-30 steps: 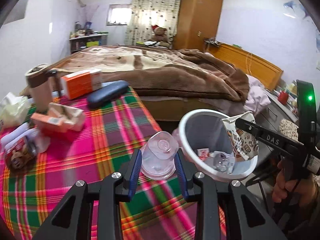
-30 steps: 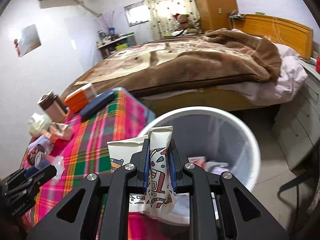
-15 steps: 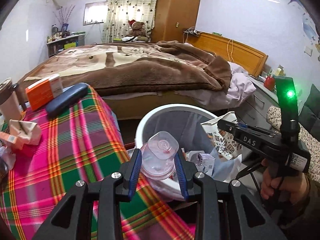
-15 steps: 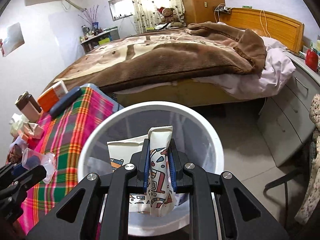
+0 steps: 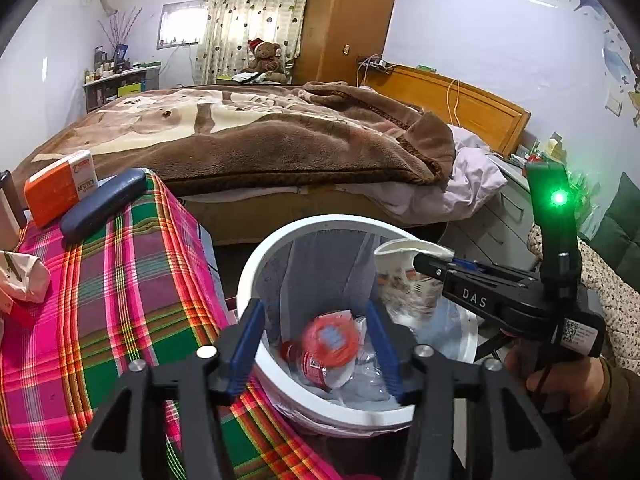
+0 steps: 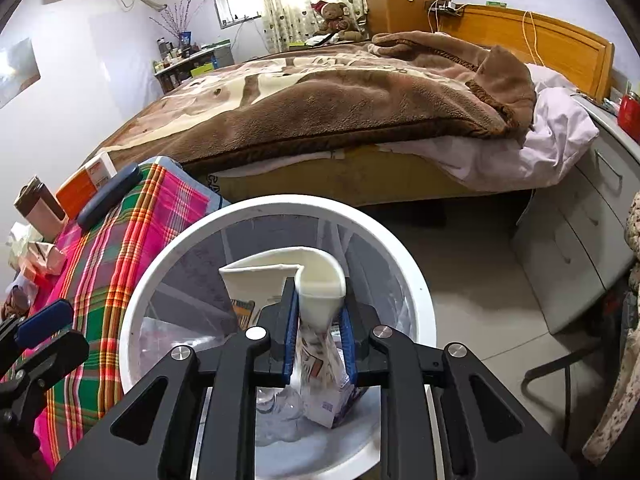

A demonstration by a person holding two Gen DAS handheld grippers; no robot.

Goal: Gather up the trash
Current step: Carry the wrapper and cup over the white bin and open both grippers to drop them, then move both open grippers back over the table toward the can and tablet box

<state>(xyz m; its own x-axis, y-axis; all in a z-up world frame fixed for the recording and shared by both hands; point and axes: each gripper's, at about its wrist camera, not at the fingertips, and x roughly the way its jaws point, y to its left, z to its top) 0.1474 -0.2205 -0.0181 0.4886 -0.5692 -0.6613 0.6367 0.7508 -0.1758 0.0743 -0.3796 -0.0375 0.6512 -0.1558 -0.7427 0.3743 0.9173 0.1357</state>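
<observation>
The left tool (image 5: 316,344) spread wide and the clear cup fell into the bin (image 5: 256,264); the right tool (image 6: 318,334) loosened on the carton (image 6: 316,312).

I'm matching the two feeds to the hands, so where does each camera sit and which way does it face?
Left wrist: sits on the left gripper, facing down into the white bin; its open fingers show, plus the right gripper and the hand holding it.
Right wrist: sits on the right gripper, above the bin; its fingers flank the printed bag, left gripper at the left edge.
Shared: bin, bag, plaid table, bed.
</observation>
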